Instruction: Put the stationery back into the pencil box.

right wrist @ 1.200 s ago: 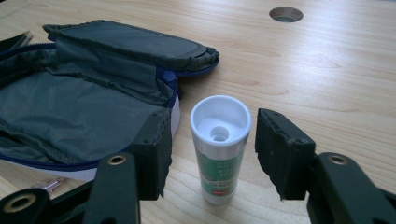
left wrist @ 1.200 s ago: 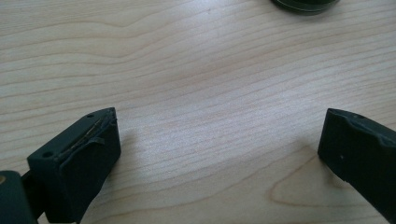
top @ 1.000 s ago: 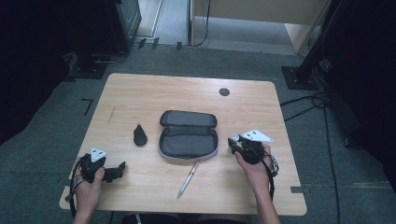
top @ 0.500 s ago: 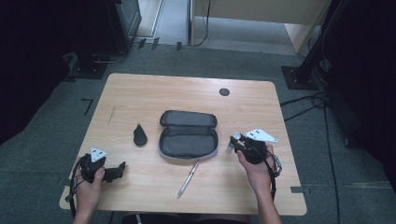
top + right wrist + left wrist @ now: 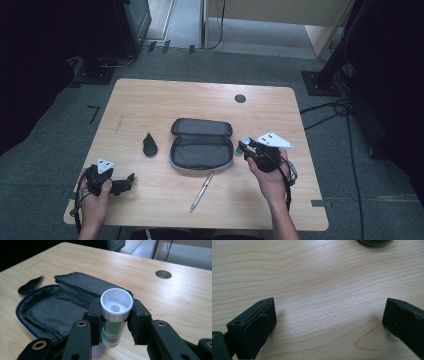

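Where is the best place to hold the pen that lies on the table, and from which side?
Grip the pen across the middle of its slim barrel, coming from straight above. It lies flat and slanted on the bare table, just below the open case, with free space along both long sides.

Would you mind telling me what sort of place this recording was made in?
Probably a lab or office workroom set up for recording: a plain wooden table with a cable hole, grey carpet tiles, and stand bases with trailing cables around it.
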The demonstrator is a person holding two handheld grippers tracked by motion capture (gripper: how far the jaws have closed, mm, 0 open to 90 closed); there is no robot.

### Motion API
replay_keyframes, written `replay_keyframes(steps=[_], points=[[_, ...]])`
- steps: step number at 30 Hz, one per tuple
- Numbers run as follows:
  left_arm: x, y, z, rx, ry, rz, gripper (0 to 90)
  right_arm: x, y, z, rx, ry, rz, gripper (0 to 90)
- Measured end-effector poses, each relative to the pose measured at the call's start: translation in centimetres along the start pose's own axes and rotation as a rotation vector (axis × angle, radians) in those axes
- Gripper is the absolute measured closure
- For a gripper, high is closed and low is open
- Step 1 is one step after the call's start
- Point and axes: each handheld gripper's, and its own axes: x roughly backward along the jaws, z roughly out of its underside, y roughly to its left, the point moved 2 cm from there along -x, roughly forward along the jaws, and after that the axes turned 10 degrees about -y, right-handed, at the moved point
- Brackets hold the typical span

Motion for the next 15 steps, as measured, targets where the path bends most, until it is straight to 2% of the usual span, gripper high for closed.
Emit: replay_keyframes(steps=[5,15], points=[[0.0,0.0,0.0,0.001,0.0,0.0,0.0,-0.4,1.2,-0.9,0.004,-0.013,-0.028,66.4],[0.0,0.0,0.0,0.001,-0.001,0.0,0.0,-1.8,3.1,-1.6,0.014,-0.018,-0.068,66.4]])
